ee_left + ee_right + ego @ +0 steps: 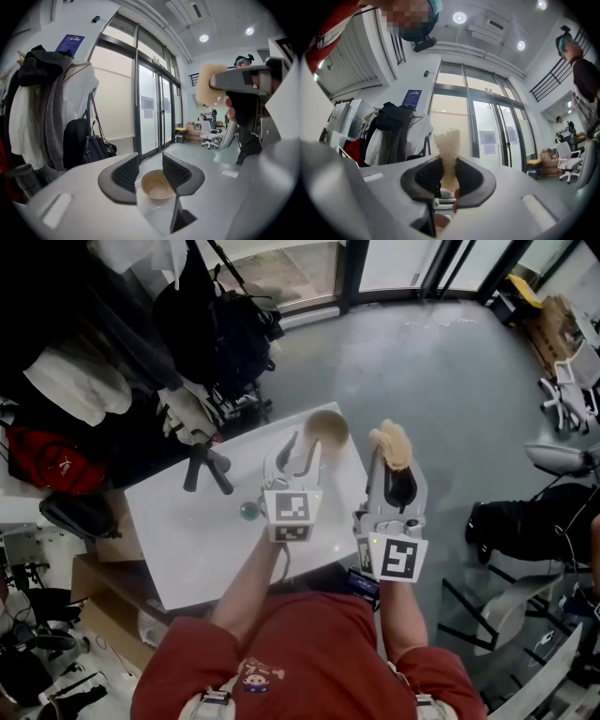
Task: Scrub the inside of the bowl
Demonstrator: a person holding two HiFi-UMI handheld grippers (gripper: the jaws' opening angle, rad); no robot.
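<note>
With the left gripper [150, 172] jaws spread and the bowl [157, 187] standing free just beyond their tips, and the right gripper [449, 177] jaws clenching the scrub sponge [448, 145], scrubbing before clamping could skid the bowl off the tabletop [187, 531].

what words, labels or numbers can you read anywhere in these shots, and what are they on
No text here is clear enough to quote.
blue wall sign: pale print, too small to read.
sheets on the glass door: blurred, unreadable.
shirt print: a small picture, any lettering too small to read.
square markers: black-and-white patterns, no letters or numbers.
</note>
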